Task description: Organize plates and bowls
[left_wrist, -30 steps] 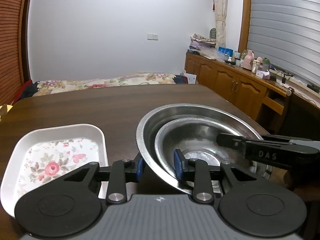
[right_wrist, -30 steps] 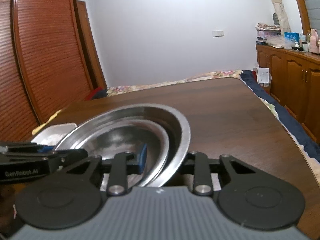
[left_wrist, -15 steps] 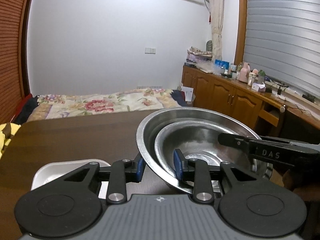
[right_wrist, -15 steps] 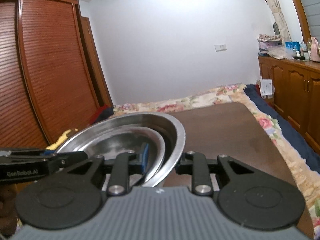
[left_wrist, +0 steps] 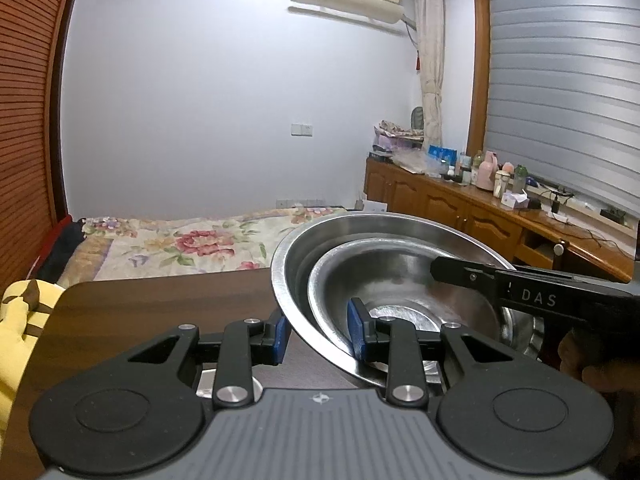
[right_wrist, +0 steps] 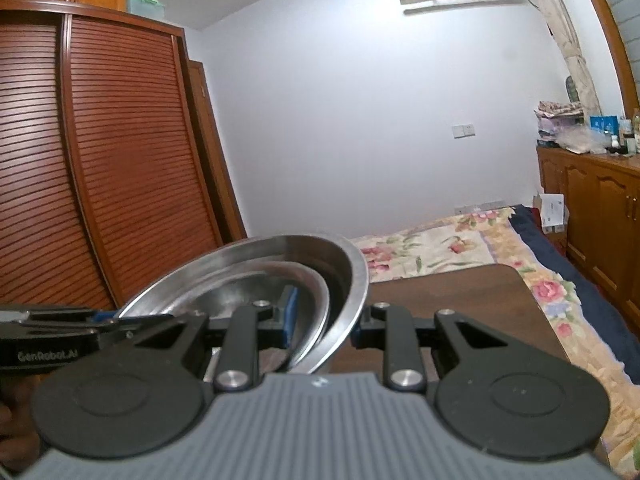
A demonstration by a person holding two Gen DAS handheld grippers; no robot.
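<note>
Two steel bowls are nested, a small bowl (left_wrist: 400,276) inside a large bowl (left_wrist: 296,256), and both hang tilted above the dark wooden table (left_wrist: 140,312). My left gripper (left_wrist: 318,334) is shut on their near rims, one blue pad outside the large bowl and one inside the small one. From the right, my right gripper (left_wrist: 440,270) reaches over the opposite rim. In the right wrist view the right gripper (right_wrist: 324,320) pinches the rims of the large bowl (right_wrist: 352,264) and small bowl (right_wrist: 256,280), and the left gripper (right_wrist: 112,318) shows at the left.
A sliver of the white tray (left_wrist: 206,380) shows under my left gripper. A bed with a floral quilt (left_wrist: 180,248) lies past the table's far edge. Wooden cabinets (left_wrist: 460,216) line the right wall and a slatted wardrobe (right_wrist: 100,180) the left.
Both grippers have risen with the nested bowls still held. The table has dropped low in both views, and the white floral tray has slid almost out of sight under the left gripper.
</note>
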